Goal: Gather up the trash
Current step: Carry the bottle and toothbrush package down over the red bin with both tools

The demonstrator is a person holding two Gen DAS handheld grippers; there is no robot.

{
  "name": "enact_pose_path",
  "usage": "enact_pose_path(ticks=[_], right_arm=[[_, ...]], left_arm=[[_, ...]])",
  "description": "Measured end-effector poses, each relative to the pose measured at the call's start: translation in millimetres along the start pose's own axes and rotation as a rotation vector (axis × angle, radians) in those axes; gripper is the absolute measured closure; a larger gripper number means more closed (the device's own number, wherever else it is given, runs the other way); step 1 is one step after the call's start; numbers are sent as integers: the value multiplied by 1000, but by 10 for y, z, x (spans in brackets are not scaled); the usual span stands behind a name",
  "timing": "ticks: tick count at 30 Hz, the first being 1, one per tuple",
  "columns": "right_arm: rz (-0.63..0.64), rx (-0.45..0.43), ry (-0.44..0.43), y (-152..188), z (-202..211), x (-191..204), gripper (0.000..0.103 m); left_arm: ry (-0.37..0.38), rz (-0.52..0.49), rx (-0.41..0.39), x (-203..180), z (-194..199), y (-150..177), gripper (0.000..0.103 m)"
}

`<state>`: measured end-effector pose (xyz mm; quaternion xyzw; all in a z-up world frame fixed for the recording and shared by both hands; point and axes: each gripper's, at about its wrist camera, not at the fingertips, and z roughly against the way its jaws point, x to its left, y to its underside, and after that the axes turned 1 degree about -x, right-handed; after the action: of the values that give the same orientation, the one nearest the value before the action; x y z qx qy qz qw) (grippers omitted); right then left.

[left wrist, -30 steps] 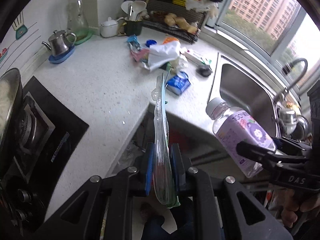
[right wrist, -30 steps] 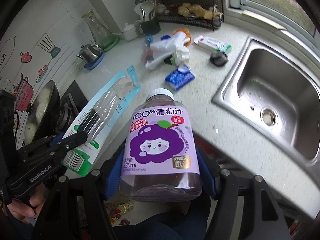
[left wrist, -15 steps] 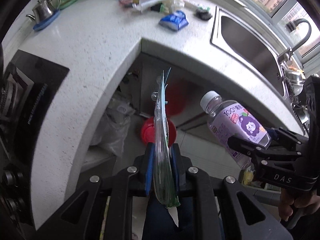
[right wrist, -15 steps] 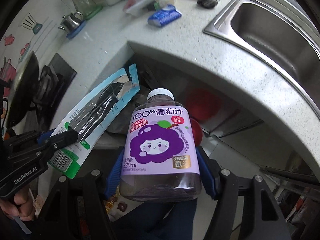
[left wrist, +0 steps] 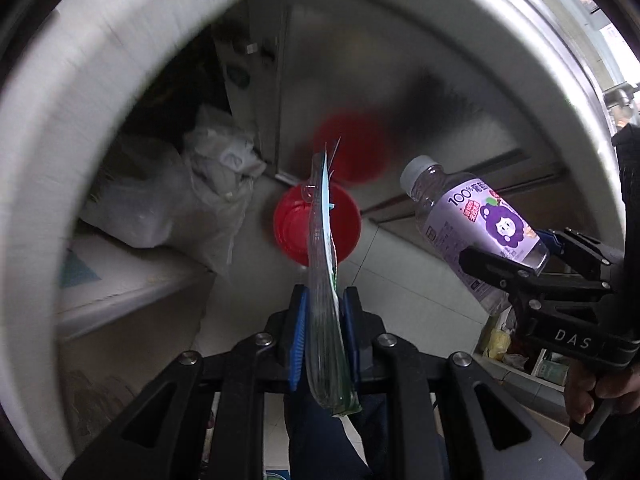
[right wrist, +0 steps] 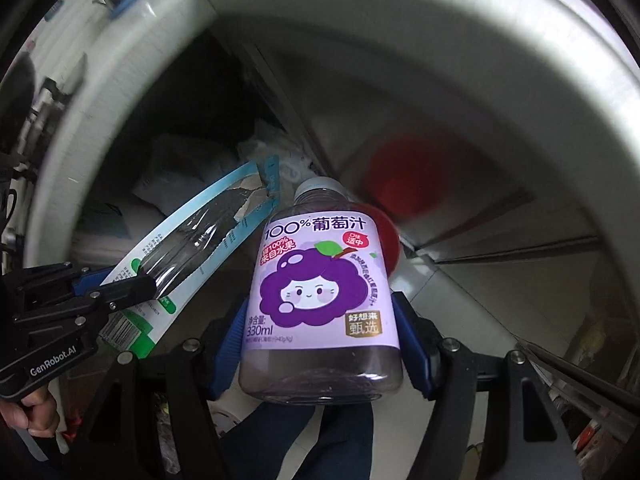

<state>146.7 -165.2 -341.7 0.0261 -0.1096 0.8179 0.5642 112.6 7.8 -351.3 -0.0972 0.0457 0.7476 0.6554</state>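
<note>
The left tool is clamped on a flat wrapper; the right tool grips a juice bottle. From the left tool, the red bin lies at 12 o'clock under the wrapper's tip, its long axis pointing there. The left hand seems nearer; the bottle sits at 3 o'clock.

The clear plastic bottle with a purple label says "100%", "葡萄汁" and "330ml". The black left gripper says "GenRobot.AI" on its side. The black right gripper says "DAS"
</note>
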Motion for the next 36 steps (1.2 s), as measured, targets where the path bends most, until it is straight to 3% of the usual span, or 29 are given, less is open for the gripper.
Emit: enact_pose_path(ticks=[10, 21, 30, 36], right_arm=[[3, 81, -22, -73, -1216, -355, 37], [24, 113, -29, -169, -2590, -508, 38], [-13, 122, -14, -94, -3254, -724, 38], [-16, 127, -1, -65, -3466, -732, 37]], left_arm=[[29, 44, 102, 179, -1274, -79, 86], [32, 34, 130, 269, -2671, -259, 86], [10, 18, 152, 363, -3519, -307, 86], [4, 19, 163, 429, -3849, -299, 86]])
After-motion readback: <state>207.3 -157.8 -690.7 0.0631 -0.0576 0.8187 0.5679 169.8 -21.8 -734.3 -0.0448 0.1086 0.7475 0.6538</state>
